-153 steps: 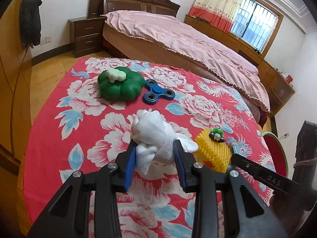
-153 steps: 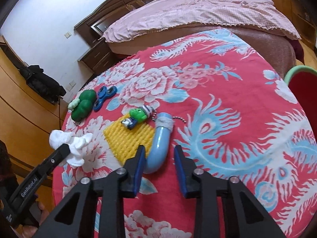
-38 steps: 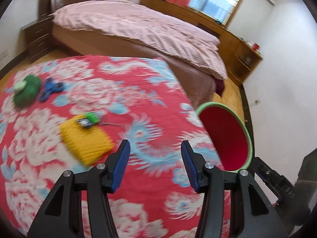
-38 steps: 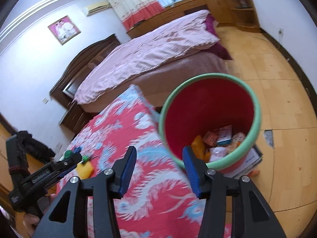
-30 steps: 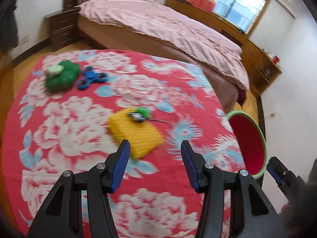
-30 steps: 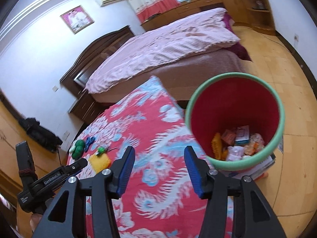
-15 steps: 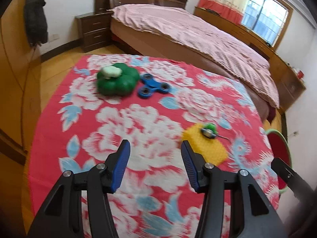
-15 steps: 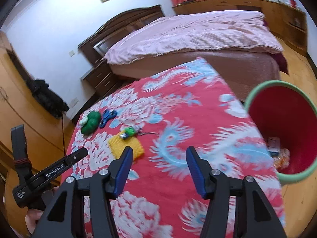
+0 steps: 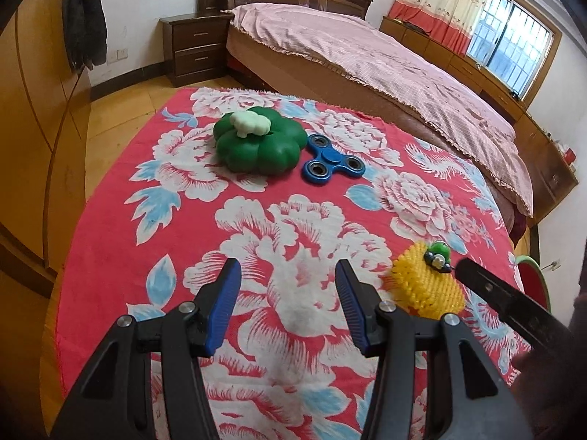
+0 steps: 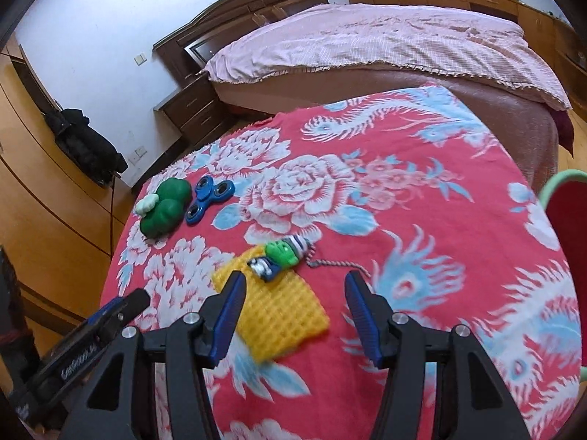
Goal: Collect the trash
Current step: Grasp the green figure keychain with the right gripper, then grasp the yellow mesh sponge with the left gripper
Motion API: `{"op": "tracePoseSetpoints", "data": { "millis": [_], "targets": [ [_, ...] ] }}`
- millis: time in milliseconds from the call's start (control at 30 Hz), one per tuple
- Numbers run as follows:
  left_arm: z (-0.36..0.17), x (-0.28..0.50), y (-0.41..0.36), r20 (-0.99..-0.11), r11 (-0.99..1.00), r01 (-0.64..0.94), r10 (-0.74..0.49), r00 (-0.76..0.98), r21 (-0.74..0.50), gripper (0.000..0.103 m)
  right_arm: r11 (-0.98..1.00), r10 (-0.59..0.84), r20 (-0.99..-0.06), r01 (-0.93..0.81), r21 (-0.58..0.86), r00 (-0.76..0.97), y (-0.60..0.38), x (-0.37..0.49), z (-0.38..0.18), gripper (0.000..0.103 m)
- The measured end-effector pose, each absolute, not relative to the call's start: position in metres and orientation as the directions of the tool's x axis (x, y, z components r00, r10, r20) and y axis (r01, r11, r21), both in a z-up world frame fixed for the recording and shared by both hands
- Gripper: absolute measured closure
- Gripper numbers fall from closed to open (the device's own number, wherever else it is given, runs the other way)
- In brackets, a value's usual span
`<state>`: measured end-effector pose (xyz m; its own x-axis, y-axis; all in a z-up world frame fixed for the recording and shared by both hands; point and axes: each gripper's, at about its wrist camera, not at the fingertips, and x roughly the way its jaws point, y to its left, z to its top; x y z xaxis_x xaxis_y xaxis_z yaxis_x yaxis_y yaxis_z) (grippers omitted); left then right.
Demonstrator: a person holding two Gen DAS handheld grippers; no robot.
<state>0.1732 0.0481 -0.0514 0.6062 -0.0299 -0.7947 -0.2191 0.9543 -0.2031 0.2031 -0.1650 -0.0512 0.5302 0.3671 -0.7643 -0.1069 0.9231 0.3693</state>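
My left gripper [image 9: 288,286] is open and empty above the red floral tablecloth [image 9: 176,183]. My right gripper [image 10: 293,299] is open and empty, just above the near edge of a yellow woven mat [image 10: 282,311]. A green frog keychain [image 10: 280,255] lies on the mat's far edge; mat [image 9: 427,286] and keychain [image 9: 438,253] also show in the left wrist view. The red bin with a green rim [image 10: 567,212] stands past the table's right edge; it shows in the left wrist view [image 9: 537,286] too.
A green pumpkin toy [image 9: 258,143] and a blue fidget spinner [image 9: 330,163] lie at the table's far left. A bed [image 9: 367,62] stands behind the table, a nightstand [image 9: 194,47] beside it. A wooden wardrobe [image 9: 33,110] is at left.
Both grippers have swung back from the bin to the table. The tissue and the blue pipe held five seconds ago are gone from the grippers and the table.
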Motion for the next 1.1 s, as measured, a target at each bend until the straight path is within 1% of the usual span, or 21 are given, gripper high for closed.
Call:
{"op": "tracePoseSetpoints", "data": {
  "millis": [100,200,267,300,467,500,700,833,1100],
  "targets": [
    [-0.055,0.173,0.050,-0.796,0.952,-0.218,-0.039,0.604,-0.213,0.050,0.926,0.359,-0.772,-0.096,0.365,0.524,-0.157,0.212,-0.056,0.045],
    [-0.058,0.174,0.051,-0.798,0.952,-0.213,-0.051,0.600,-0.221,0.050,0.924,0.362,-0.781,-0.085,0.372,0.509,-0.149,0.222,-0.064,0.054],
    [-0.059,0.174,0.051,-0.797,0.951,-0.209,-0.060,0.601,-0.229,0.050,0.921,0.369,-0.785,-0.082,0.381,0.497,-0.146,0.227,-0.068,0.057],
    [-0.060,0.174,0.052,-0.798,0.951,-0.207,-0.063,0.600,-0.231,0.050,0.925,0.358,-0.784,-0.081,0.370,0.508,-0.144,0.228,-0.068,0.060],
    [-0.062,0.175,0.054,-0.799,0.949,-0.203,-0.076,0.597,-0.242,0.050,0.926,0.358,-0.778,-0.090,0.367,0.517,-0.139,0.229,-0.068,0.064],
    [-0.062,0.175,0.054,-0.800,0.948,-0.204,-0.079,0.595,-0.245,0.050,0.923,0.365,-0.773,-0.091,0.374,0.518,-0.140,0.228,-0.068,0.070],
    [-0.060,0.171,0.052,-0.794,0.949,-0.189,-0.091,0.601,-0.252,0.050,0.923,0.361,-0.748,-0.100,0.370,0.557,-0.147,0.219,-0.060,0.070],
    [-0.056,0.169,0.045,-0.792,0.953,-0.171,-0.098,0.603,-0.249,0.050,0.914,0.376,-0.719,-0.104,0.393,0.585,-0.156,0.209,-0.050,0.070],
    [-0.046,0.167,0.018,-0.787,0.959,-0.094,-0.162,0.595,-0.268,0.050,0.921,0.342,-0.662,-0.097,0.378,0.667,-0.191,0.176,-0.019,0.070]
  ]
}}
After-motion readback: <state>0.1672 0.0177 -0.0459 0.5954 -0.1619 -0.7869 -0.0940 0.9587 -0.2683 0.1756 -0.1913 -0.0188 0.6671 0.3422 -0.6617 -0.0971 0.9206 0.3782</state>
